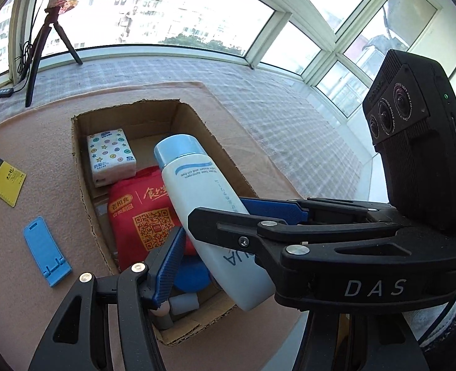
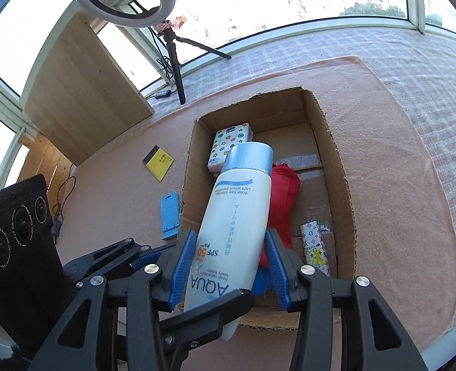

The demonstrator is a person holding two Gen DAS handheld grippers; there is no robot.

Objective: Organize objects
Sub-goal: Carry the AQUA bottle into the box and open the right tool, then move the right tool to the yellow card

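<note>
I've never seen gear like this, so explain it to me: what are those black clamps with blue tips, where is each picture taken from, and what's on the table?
They are hand-held grippers, one per hand, each with a fisheye camera looking along its two fingers. One picture comes from the left gripper, the other from the right.

The right gripper is shut on a white sunscreen bottle, holding it over an open cardboard box. The left gripper is beside the bottle; whether it grips is unclear.

In the box lie a tissue pack, a red bag and a patterned tube. On the pink mat outside are a yellow notepad and a blue phone stand.
</note>
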